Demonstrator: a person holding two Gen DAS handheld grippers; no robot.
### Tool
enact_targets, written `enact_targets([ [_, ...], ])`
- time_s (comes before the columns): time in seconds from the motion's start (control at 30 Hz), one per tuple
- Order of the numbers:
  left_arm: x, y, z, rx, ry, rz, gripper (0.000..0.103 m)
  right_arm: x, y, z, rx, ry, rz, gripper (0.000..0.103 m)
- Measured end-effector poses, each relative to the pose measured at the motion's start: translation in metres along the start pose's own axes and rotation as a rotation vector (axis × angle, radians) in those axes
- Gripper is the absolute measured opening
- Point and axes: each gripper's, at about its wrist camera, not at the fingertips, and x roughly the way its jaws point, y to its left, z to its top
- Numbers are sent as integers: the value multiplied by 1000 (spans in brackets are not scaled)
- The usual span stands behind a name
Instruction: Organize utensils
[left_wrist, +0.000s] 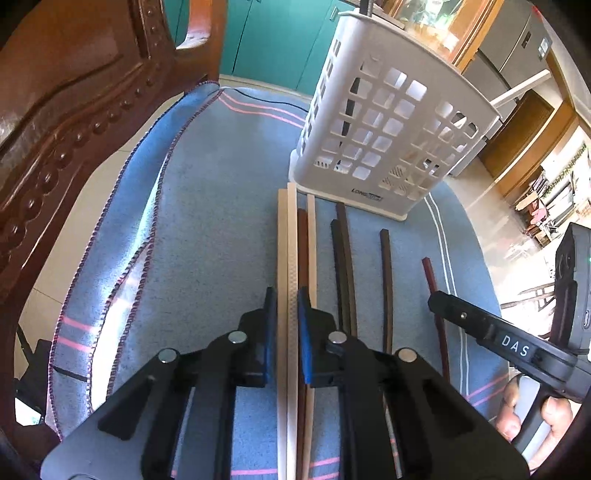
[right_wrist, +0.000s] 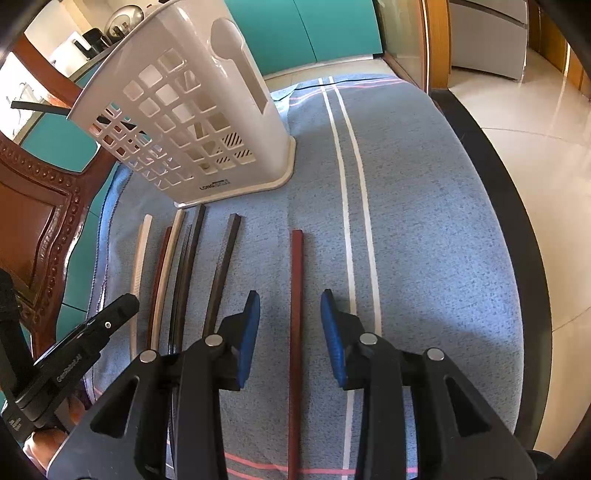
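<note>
Several chopsticks lie side by side on a blue cloth (left_wrist: 207, 206) in front of a white slotted utensil holder (left_wrist: 384, 122), which also shows in the right wrist view (right_wrist: 192, 110). My left gripper (left_wrist: 287, 295) is shut on two cream chopsticks (left_wrist: 287, 240). Beside them lie brown and dark chopsticks (left_wrist: 343, 258). My right gripper (right_wrist: 290, 299) is open, its blue pads either side of a red-brown chopstick (right_wrist: 296, 280) that lies on the cloth. The right gripper's body shows at the right of the left wrist view.
A carved wooden chair back (left_wrist: 55, 122) stands at the left. The holder holds a few utensils. The table's dark edge (right_wrist: 498, 184) runs along the right, with tiled floor (right_wrist: 546, 147) beyond. Teal cabinets (left_wrist: 273, 40) are behind.
</note>
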Motion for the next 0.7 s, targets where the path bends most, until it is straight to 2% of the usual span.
enact_targets([
  [0.13, -2, 5, 2, 2, -12, 51, 13, 0, 3, 0, -7, -2, -3, 36],
  [0.23, 3, 6, 3, 11, -5, 83, 19, 0, 5, 0, -19, -7, -14, 36],
  [0.3, 8, 5, 2, 21, 6, 103, 20, 0, 8, 0, -34, -16, -31, 36],
  [0.63, 26, -1, 19, 77, 9, 197, 22, 15, 37, 2, -195, -78, -210, 36],
  [0.7, 28, -8, 17, 109, 11, 219, 25, 17, 41, -1, -225, -79, -239, 37],
])
